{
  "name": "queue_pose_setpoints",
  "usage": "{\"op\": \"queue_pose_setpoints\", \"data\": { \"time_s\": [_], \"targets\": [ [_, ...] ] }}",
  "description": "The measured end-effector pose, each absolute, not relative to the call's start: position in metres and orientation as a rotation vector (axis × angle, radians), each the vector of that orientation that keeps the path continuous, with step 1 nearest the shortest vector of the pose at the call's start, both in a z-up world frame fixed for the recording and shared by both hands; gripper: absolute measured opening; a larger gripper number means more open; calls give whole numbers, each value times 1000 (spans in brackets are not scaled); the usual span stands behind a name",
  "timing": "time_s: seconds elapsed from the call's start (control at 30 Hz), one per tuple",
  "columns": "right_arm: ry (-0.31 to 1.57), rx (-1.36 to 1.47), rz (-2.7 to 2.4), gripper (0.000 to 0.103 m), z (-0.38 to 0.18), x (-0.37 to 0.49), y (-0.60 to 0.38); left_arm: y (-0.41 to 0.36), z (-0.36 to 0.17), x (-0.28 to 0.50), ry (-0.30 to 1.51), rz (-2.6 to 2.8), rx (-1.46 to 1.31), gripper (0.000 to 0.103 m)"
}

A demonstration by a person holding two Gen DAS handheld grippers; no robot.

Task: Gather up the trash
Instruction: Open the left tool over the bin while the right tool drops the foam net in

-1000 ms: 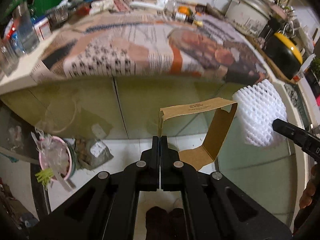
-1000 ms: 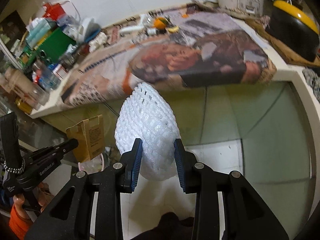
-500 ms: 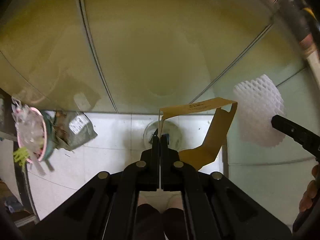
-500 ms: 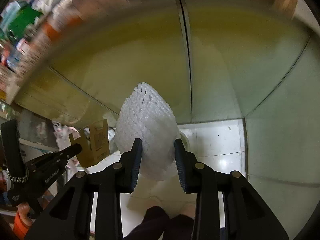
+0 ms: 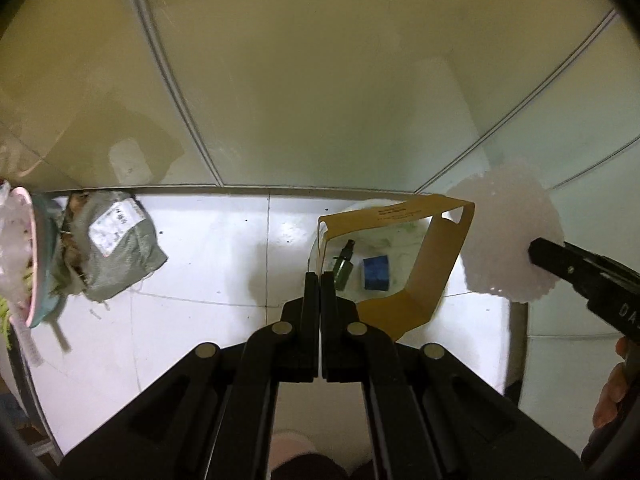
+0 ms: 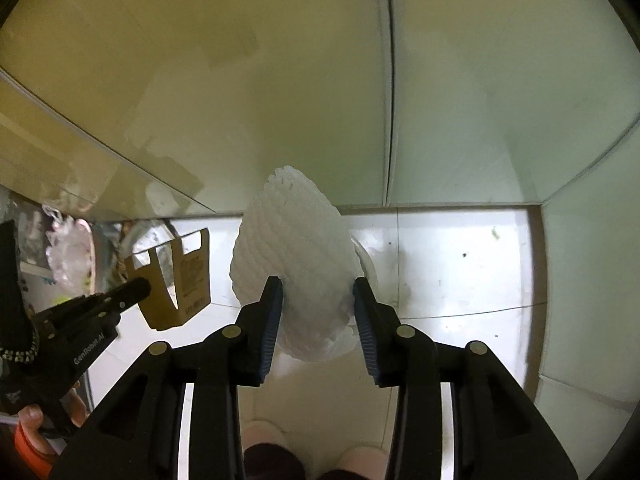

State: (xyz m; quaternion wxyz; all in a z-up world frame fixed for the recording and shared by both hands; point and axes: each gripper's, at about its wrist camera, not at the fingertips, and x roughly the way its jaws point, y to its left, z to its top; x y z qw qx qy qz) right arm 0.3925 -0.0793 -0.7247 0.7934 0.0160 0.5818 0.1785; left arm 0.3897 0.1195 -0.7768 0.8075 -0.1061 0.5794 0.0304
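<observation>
- While both grippers are hanging over the white tiled floor (image 5: pixel 208 264), a white-lined bin (image 5: pixel 384 236) is sitting just right of centre in the left wrist view, holding a small green bottle (image 5: pixel 343 266) and a blue block (image 5: pixel 376 273).
- At the far left edge of that view, a pink-rimmed tub (image 5: pixel 34 260) is brimming with clear plastic, and a grey-green parcel (image 5: pixel 112 244) is lying just beside it.
- The left gripper (image 5: pixel 320 280) is pinching one edge of a folded brown cardboard sleeve (image 5: pixel 436 264), jaws pressed together; the sleeve is arching rightward above the bin.
- The right gripper (image 6: pixel 318 292) is clasping a white foam net (image 6: pixel 296 264) between partly spread blue pads (image 6: pixel 272 320); the net's long axis is running away from the camera, its narrow tip pointing toward the frame's top.
</observation>
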Motion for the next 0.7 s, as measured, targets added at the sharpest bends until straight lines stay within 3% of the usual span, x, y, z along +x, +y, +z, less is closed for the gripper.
{"op": "queue_pose_setpoints", "data": {
  "time_s": [0.27, 0.57, 0.7],
  "targets": [
    [1336, 9, 428, 43, -786, 403, -69, 108, -837, 406, 1242, 27, -197, 0],
    [1321, -68, 442, 50, -803, 400, -65, 95, -878, 417, 1289, -33, -195, 1],
    [1325, -62, 440, 51, -806, 402, -68, 88, -884, 418, 1302, -55, -191, 9]
  ]
}}
